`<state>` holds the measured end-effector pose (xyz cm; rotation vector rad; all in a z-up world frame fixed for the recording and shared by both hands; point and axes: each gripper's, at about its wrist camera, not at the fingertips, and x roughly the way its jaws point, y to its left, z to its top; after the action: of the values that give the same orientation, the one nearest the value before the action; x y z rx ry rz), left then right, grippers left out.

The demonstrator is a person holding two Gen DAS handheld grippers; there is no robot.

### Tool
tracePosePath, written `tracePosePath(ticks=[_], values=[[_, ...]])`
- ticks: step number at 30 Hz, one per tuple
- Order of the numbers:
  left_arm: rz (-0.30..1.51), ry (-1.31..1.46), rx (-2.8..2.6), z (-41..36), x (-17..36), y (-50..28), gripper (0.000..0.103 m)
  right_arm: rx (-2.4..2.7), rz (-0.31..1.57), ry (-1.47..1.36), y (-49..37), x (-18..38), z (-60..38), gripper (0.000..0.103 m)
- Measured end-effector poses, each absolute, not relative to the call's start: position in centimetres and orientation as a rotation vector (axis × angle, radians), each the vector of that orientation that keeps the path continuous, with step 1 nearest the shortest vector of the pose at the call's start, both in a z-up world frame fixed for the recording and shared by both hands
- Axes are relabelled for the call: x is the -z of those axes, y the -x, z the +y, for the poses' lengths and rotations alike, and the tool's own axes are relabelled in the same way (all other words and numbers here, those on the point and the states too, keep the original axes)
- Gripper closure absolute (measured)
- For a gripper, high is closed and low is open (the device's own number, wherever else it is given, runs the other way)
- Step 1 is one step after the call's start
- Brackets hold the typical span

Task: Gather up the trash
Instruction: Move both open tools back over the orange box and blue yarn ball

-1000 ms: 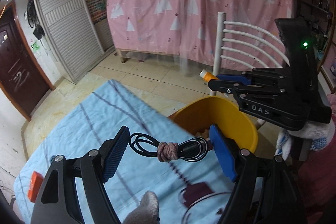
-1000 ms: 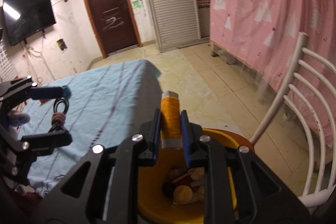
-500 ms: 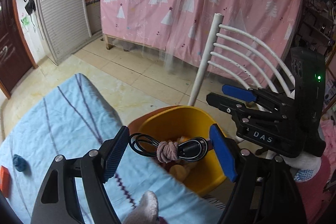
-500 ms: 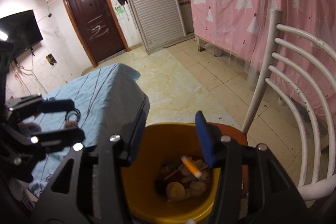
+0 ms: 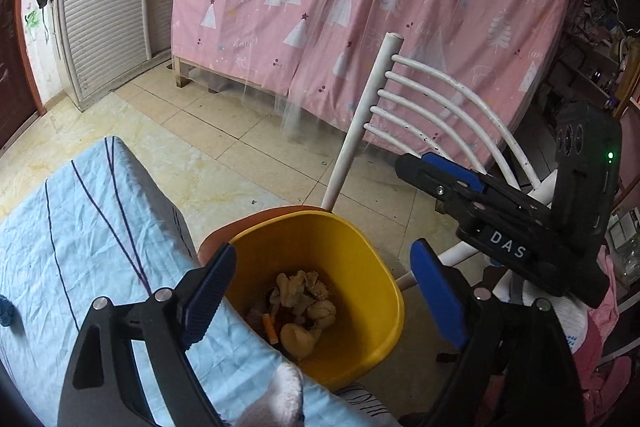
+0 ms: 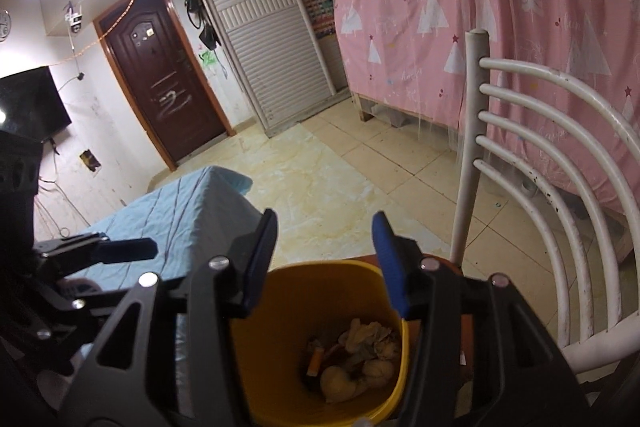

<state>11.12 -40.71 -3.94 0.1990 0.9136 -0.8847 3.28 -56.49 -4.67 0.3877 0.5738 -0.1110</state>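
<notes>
A yellow trash bin (image 5: 360,259) stands on the floor beside the bed; it also shows in the right wrist view (image 6: 288,327). It holds crumpled paper (image 5: 304,299) and a small orange tube (image 5: 269,327), also seen in the right wrist view (image 6: 314,361). My left gripper (image 5: 320,291) is open and empty above the bin. My right gripper (image 6: 324,255) is open and empty above the bin's far rim; it shows from the side in the left wrist view (image 5: 448,175). The coiled black cable is not in view.
A bed with a light blue sheet (image 5: 80,227) lies left of the bin. A white metal chair (image 5: 420,107) stands right behind it, also in the right wrist view (image 6: 540,155). A pink curtain (image 5: 360,7) hangs at the back. A tiled floor lies between.
My right gripper opened and the orange tube dropped into the bin. My left gripper moved over the bin; the coiled cable has left its jaws, which have spread wider.
</notes>
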Motion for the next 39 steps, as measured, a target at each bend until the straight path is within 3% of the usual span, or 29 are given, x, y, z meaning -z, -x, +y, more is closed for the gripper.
tracePosePath(ticks=[8, 11, 20, 23, 39], values=[[0.900, -0.170, 0.851, -38.0, 3.4, -12.4, 0.023, 0.082, 0.606, -0.341, -4.6, 4.7, -54.1, 0.055], [0.894, -0.148, 0.826, -36.4, 3.3, -13.1, 0.023, 0.066, 0.618, -0.325, -5.3, 4.7, -52.7, 0.048], [0.846, -0.113, 0.723, -30.7, 2.4, -14.9, 0.023, -0.007, 0.651, -0.257, -8.0, 4.1, -47.5, 0.047], [0.836, -0.088, 0.684, -28.4, 2.2, -15.7, 0.023, -0.033, 0.661, -0.231, -9.0, 3.8, -45.5, 0.043], [0.811, -0.010, 0.480, -16.6, 1.9, -18.1, 0.023, -0.196, 0.720, -0.088, -14.1, 3.1, -34.3, 0.042]])
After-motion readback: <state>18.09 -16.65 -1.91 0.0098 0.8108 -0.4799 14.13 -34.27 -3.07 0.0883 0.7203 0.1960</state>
